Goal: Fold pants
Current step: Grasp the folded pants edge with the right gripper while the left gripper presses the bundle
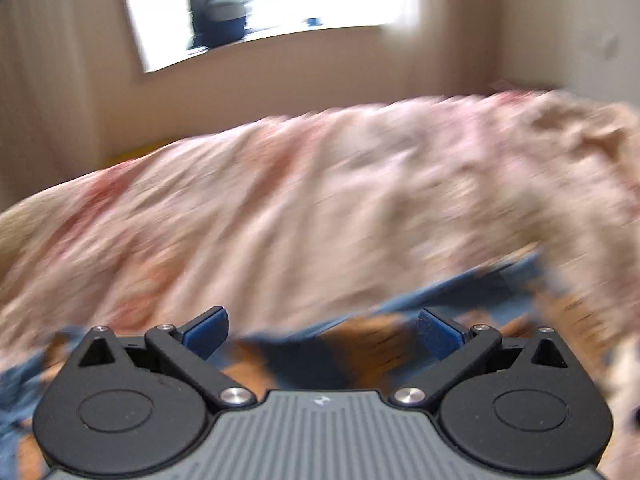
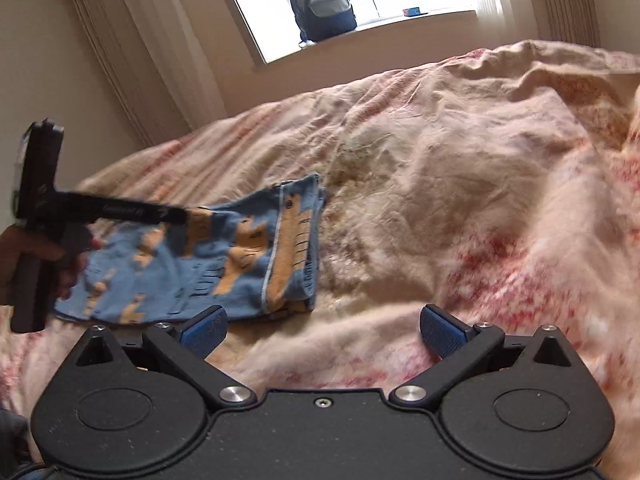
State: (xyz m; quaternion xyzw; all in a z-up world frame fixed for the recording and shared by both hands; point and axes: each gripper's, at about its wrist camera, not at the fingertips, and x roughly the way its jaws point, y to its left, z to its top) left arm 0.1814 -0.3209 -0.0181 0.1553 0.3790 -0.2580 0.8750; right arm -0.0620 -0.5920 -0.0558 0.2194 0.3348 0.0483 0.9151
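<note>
Between the two blue pads of my right hand-held gripper [image 2: 323,330] I see only the bedspread [image 2: 460,184]; the fingers stand wide apart and hold nothing. Just beyond its left pad [image 2: 204,330] lie the pants [image 2: 192,264], blue with an orange pattern, folded into a compact flat shape on the bed. They rest on the pink and cream bedspread, which is wrinkled everywhere.

My left hand-held gripper [image 1: 323,334] is also spread wide, with nothing between its pads. It hovers right over the pants [image 1: 360,344], whose blue and orange cloth fills the lower part of the left wrist view. This view is very blurred, so I cannot tell if the pads touch the cloth. In the right wrist view the same tool [image 2: 100,212] reaches over the left part of the pants, and my left hand [image 2: 44,256] grips its handle.

Farther away, beyond the bed, a dark backpack [image 2: 323,8] stands on the window sill [image 2: 400,24], with curtains [image 2: 140,48] at the side.
</note>
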